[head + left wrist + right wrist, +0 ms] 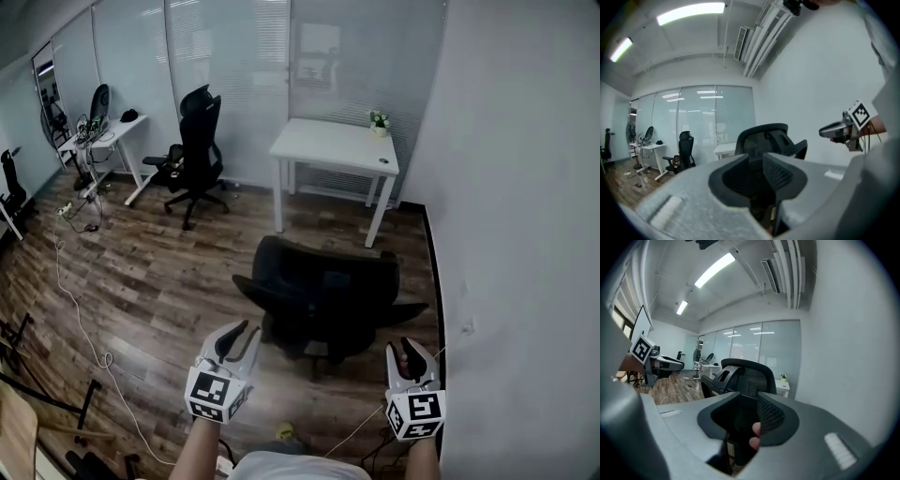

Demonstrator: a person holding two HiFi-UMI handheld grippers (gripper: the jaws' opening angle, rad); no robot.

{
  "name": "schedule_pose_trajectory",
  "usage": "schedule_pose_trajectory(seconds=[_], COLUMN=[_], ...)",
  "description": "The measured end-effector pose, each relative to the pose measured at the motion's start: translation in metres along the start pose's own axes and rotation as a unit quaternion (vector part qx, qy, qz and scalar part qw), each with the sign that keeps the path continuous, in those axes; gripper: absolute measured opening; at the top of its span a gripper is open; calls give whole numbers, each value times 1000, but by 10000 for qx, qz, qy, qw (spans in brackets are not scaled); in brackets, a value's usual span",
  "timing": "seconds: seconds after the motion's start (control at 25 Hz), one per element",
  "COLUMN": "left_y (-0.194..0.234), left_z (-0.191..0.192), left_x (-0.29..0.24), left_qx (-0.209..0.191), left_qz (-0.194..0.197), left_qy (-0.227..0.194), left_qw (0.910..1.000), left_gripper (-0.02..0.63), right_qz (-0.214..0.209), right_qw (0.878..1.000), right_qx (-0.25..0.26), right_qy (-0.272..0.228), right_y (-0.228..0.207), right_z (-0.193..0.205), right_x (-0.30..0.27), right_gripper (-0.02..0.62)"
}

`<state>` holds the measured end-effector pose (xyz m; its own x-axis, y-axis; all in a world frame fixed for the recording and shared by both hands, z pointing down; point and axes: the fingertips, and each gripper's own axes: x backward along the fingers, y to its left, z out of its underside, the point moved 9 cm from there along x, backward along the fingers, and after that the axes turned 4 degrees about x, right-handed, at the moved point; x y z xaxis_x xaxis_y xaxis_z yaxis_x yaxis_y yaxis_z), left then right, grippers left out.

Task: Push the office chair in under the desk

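Observation:
A black office chair (323,298) stands on the wood floor with its back toward me. It is about a chair's length short of the white desk (323,145) by the glass wall. My left gripper (246,330) hovers just behind the chair's left side. My right gripper (411,349) is behind its right armrest. Neither touches the chair. In the left gripper view the chair's backrest (764,138) shows over the left gripper (762,161), whose jaws stand slightly apart and empty. The right gripper (749,398) also has a gap with nothing held, and the chair (745,376) is ahead of it.
A small potted plant (379,121) sits on the desk's far right corner. A second black chair (197,150) and another white desk (112,131) stand at the back left. A white cable (80,314) trails over the floor at left. A white wall (516,234) runs close on the right.

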<state>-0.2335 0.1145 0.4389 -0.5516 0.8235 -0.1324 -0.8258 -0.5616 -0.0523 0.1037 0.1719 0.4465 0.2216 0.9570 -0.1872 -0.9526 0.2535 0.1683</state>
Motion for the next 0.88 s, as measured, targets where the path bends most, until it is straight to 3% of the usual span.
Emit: schedule_pose_trajectory(seconds=[0.24, 0.56, 0.88], left_y=[42, 50, 43], left_z=[3, 2, -2], left_x=[-32, -72, -112], left_qx=[-95, -553, -1094], left_qz=[320, 818, 1186], left_qy=[133, 342, 636], left_qw=[9994, 9945, 9848], left_gripper=[95, 106, 112], right_qz=[129, 109, -162], right_qw=[9997, 9978, 9872], right_qx=[141, 569, 1404], right_qy=[142, 332, 735], right_y=[9, -4, -28], right_z=[-7, -5, -4], right_x=[-39, -60, -82], right_gripper=[94, 103, 112])
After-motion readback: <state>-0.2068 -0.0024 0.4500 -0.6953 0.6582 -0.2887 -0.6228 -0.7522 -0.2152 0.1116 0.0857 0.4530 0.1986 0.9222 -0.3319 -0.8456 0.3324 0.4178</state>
